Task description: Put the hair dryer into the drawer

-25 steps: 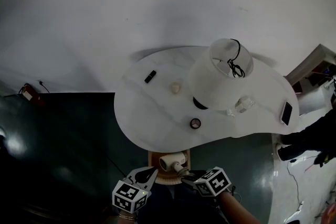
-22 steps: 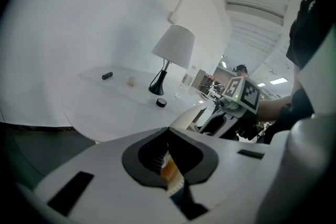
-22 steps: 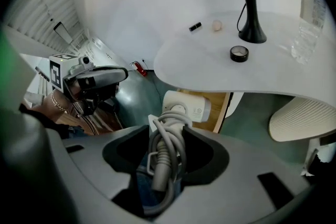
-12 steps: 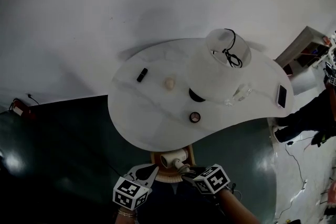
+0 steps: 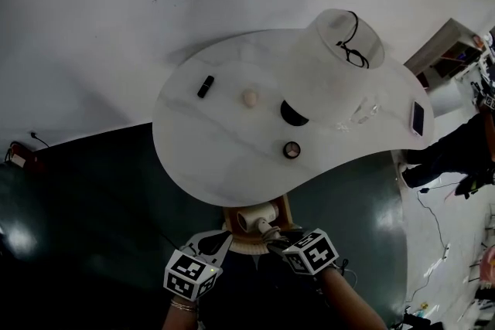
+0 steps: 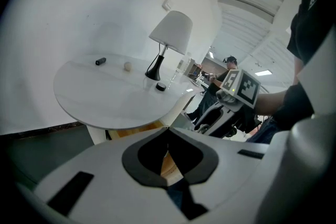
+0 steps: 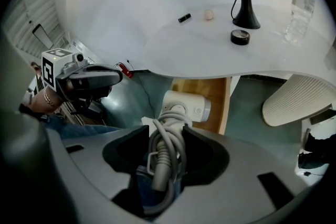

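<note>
Dark green floor fills the left side of the head view. Near the bottom edge, the left hand-held gripper is clenched with its jaws meeting on nothing. It hangs just beside the front of an open wooden drawer.

The drawer is pulled out from under a white, curved worktop. A white hair dryer lies with its barrel over the drawer's wooden inside. Whether it rests on the drawer bottom cannot be told. Just right of it, the right hand-held gripper is grasping the hair dryer by its handle, where the grey cord is wound. The jaws press against the cord on both sides.

Things on the worktop, from left to right:
- a small black oblong object
- a small cream ball
- a small round dark case
- a table lamp with a black base and a wide white shade
- a clear vessel beside the lamp, either a glass or a bottle
- a phone lying flat near the right end

At the right edge of the view, a person in dark clothes stands on the floor, well apart from the drawer.
</note>
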Demonstrator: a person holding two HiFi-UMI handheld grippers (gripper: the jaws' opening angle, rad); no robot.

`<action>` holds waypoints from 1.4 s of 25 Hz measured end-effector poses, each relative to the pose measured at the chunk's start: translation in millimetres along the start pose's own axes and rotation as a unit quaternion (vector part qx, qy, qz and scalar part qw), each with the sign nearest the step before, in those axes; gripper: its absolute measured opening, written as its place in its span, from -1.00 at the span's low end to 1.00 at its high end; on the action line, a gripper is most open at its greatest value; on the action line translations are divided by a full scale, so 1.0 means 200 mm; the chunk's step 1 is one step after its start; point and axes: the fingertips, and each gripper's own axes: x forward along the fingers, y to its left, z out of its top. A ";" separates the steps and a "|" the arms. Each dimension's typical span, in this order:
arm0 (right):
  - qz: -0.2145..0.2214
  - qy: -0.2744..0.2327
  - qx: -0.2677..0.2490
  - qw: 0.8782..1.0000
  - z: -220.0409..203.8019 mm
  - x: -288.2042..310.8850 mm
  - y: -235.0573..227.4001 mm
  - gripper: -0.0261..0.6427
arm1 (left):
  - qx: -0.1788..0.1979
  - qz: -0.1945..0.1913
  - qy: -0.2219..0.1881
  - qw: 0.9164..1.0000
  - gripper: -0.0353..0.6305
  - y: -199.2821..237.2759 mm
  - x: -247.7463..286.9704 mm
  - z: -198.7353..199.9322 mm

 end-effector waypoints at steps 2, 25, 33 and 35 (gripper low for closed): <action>-0.004 -0.002 0.003 1.000 0.00 0.03 0.00 -0.28 | 0.001 -0.002 0.004 1.000 -0.83 0.02 0.00 -0.03; -0.041 0.006 0.030 0.999 0.04 0.21 -0.16 -0.28 | -0.022 -0.013 0.041 0.999 -0.83 0.20 0.11 -0.17; -0.048 0.016 0.028 0.998 0.06 0.30 -0.19 -0.28 | -0.025 -0.023 0.052 0.998 -0.83 0.22 0.15 -0.19; -0.049 0.018 0.029 0.998 0.08 0.31 -0.20 -0.28 | -0.025 -0.024 0.054 0.998 -0.83 0.25 0.16 -0.18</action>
